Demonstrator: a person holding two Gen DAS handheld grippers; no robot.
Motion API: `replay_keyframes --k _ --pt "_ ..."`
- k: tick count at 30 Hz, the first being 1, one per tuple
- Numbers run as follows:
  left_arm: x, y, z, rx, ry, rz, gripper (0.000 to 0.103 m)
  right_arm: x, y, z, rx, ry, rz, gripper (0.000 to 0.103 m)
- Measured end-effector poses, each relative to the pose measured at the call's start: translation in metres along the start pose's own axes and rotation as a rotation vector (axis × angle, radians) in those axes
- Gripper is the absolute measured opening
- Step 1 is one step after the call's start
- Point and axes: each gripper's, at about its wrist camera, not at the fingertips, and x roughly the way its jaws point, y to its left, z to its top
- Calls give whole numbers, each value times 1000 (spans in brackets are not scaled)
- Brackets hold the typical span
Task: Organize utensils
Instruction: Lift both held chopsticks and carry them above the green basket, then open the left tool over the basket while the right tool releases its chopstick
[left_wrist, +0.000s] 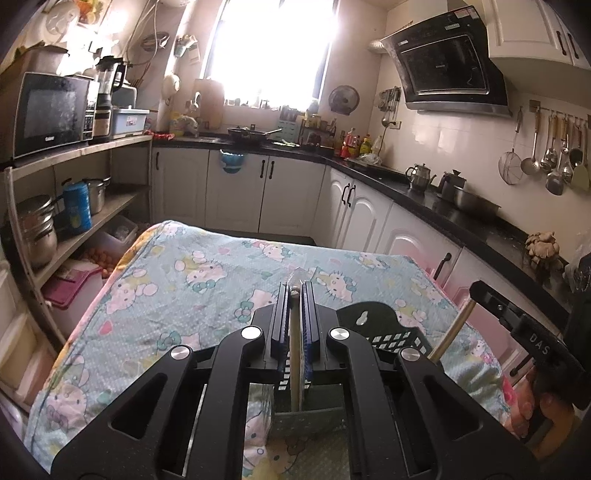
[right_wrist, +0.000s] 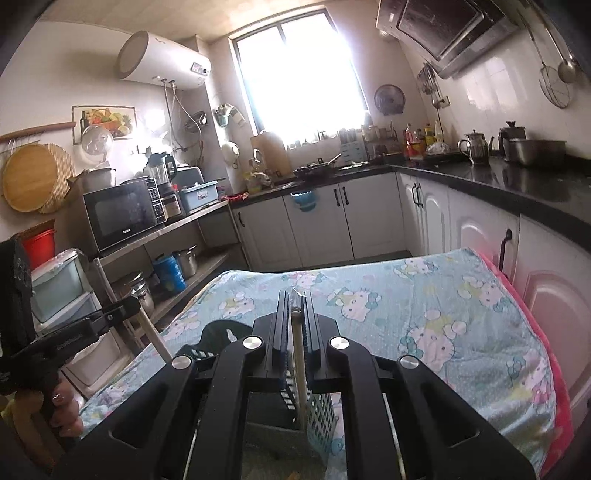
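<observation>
Each gripper, left gripper (left_wrist: 295, 291) and right gripper (right_wrist: 295, 299), clamps an upright chopstick (left_wrist: 294, 354) directly above the black basket (left_wrist: 391, 332), near the worktop's (left_wrist: 166, 280) front edge.

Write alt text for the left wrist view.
The left gripper is shut on a pale wooden stick above a black perforated utensil holder on a cartoon-cat cloth. At right, the right gripper holds a second stick; kitchen behind.
</observation>
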Motion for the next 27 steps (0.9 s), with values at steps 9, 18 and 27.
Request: replay_keyframes --k 9,18,27 --pt "-4 6 -8 -21 23 1 10 -9 -11 -9 74 48 -1 32" --pt "-18 9 -16 -22 28 4 27 -16 -7 -17 84 114 24 65" --pt "-44 9 -25 -24 7 5 50 -30 3 -30 39 152 14 79"
